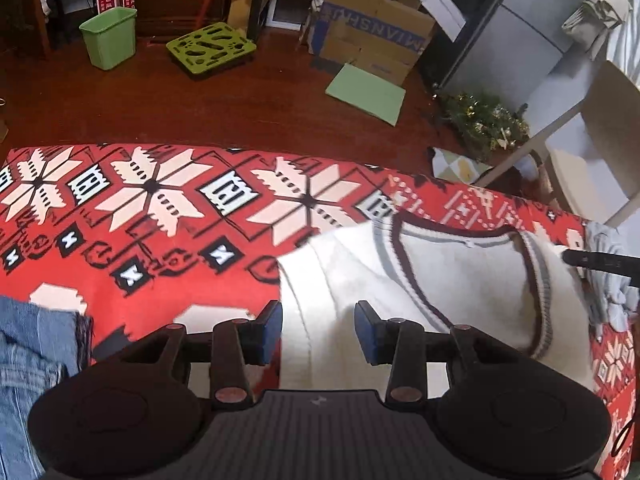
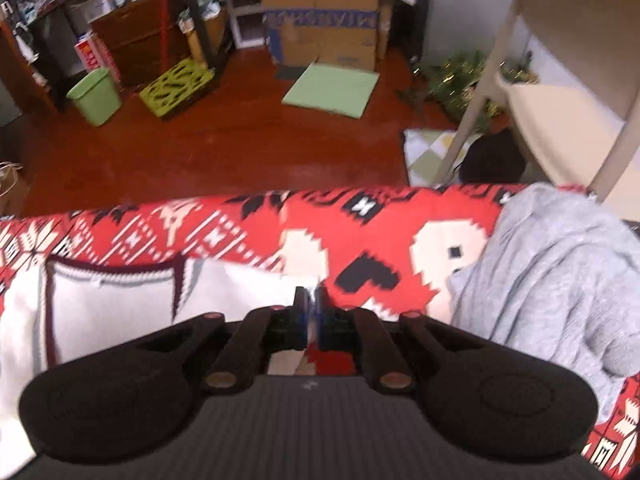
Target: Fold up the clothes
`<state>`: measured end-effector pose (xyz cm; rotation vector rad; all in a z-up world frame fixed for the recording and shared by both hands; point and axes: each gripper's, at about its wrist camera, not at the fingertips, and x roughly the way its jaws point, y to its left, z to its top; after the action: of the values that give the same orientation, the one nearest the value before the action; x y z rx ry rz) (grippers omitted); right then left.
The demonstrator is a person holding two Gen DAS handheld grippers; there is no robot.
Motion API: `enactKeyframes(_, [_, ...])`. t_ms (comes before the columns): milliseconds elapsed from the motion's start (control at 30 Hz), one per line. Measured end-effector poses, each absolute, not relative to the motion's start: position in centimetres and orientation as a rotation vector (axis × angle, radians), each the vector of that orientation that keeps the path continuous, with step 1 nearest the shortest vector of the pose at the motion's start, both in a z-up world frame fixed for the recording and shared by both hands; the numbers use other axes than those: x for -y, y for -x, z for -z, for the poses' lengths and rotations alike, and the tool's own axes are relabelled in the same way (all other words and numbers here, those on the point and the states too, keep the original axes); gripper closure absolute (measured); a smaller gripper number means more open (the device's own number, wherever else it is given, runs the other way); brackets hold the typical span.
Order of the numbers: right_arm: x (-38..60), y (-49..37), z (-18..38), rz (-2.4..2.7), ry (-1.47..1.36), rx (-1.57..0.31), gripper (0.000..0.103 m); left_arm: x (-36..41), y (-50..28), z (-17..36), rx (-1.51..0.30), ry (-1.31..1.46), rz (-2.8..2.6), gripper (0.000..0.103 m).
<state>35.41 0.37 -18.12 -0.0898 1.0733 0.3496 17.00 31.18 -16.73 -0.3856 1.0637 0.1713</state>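
**White vest on the red blanket, right gripper clenched at its shoulder corner**

The cream-white knitted vest with maroon and grey trim [image 1: 460, 280] lies flat on the red, white and black patterned blanket [image 1: 160, 240] that covers the bench, neck opening toward the far edge. My left gripper [image 1: 318, 330] hangs over the vest's left side, jaws apart, blue pads [image 1: 272, 332] clear of the knit, nothing held. My right gripper [image 2: 310, 304] is clenched tight, tips at the vest's right shoulder corner; I can't tell if a thin edge of fabric is pinched between them, the view is blurred there.

Handling, as I judge it: soft, light, floppy knit. It will sag and stretch, won't hold a crease by itself. Best holds look like the ribbed trim at shoulder or armhole, or the side hem. A grab mid-panel would just bunch it.

Around it: a crumpled light grey knit garment [image 2: 560, 280] just beside the vest on the right, blue denim jeans [image 1: 32, 352] at the bench's left end, well apart. Beyond, a dark wooden floor [image 1: 240, 100] with a green plastic bin [image 1: 108, 36] and a cardboard box [image 1: 372, 32].
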Motion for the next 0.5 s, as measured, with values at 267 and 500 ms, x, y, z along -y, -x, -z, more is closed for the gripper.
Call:
enactKeyframes(267, [-1.6, -35.2, 17.0, -0.387, 0.211, -1.005, 0.091, -32.1, -20.1, 17.8, -1.086, 0.305, -0.142, 0.064])
enactKeyframes(500, [-4.1, -36.9, 17.1, -0.513, 0.290, -1.010, 0.076, -31.6, -21.9, 18.6, -1.146, 0.229, -0.102, 0.062])
